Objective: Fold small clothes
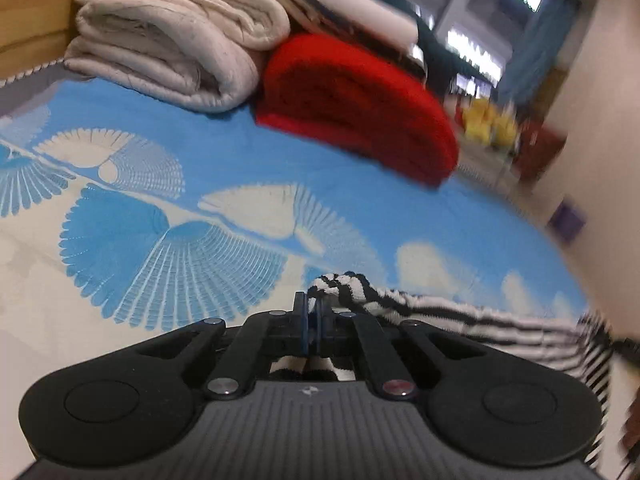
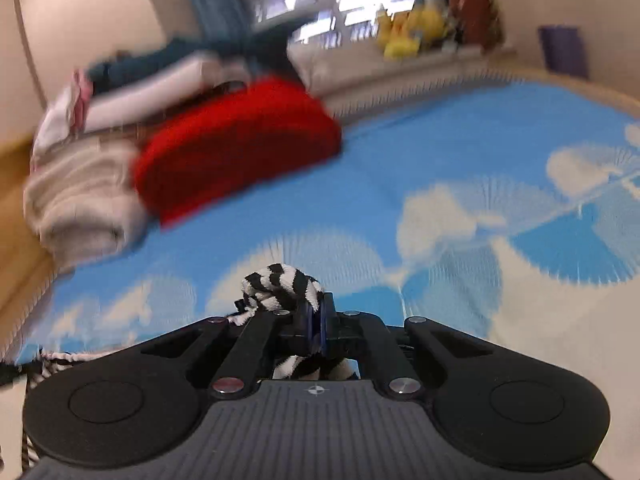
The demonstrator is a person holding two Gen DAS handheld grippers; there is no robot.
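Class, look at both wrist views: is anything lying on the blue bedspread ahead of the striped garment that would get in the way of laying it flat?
Nothing visible. Both the left gripper and right gripper are shut on the striped garment. The bedspread ahead is bare; the red blanket lies far back.

A bed under a blue-and-white fan-patterned cover (image 1: 248, 152) carries a folded red blanket (image 1: 360, 108) beside stacked cream quilts (image 1: 172, 52).
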